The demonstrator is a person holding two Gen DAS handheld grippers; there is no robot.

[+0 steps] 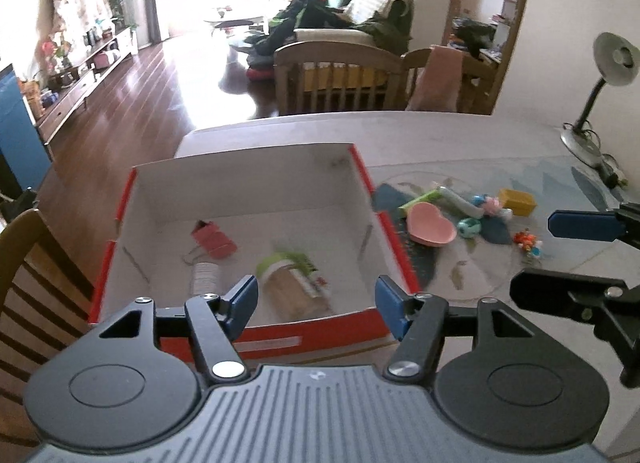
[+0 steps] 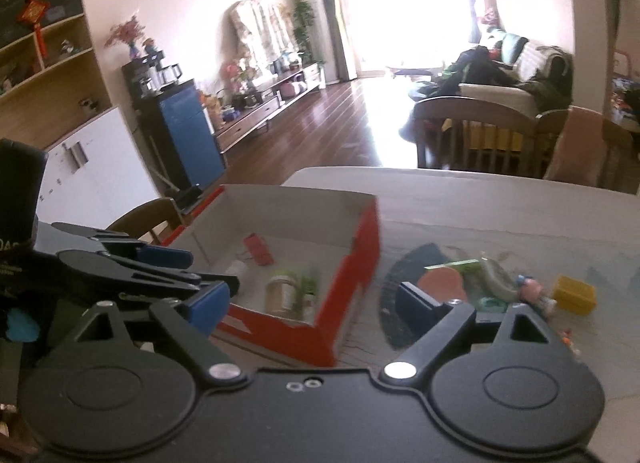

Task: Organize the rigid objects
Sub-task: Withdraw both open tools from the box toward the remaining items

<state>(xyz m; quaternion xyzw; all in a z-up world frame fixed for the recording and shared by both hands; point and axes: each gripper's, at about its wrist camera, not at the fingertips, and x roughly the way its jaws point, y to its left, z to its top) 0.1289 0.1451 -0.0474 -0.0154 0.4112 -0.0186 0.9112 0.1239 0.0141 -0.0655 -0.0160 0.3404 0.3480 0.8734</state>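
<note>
A red cardboard box [image 1: 362, 171] with a white inside stands on the table. In it lie a cork-lidded jar with a green label [image 1: 294, 283], a white spool [image 1: 206, 277] and a small red pack [image 1: 212, 241]. My left gripper [image 1: 316, 305] hovers open over the box's near wall, nothing between its blue pads. To the right of the box lie a pink heart dish [image 1: 432, 227], a yellow box [image 1: 516, 201], a white tube [image 1: 460, 203] and small toys [image 1: 528, 241]. My right gripper [image 2: 314, 301] is open and empty above the box's near corner [image 2: 324, 343] and the dish [image 2: 444, 283].
A desk lamp [image 1: 612, 63] stands at the table's far right. Wooden chairs [image 1: 336, 79] line the far edge and another chair [image 1: 24, 283] sits at the left. The loose items rest on a round glass mat [image 1: 472, 275].
</note>
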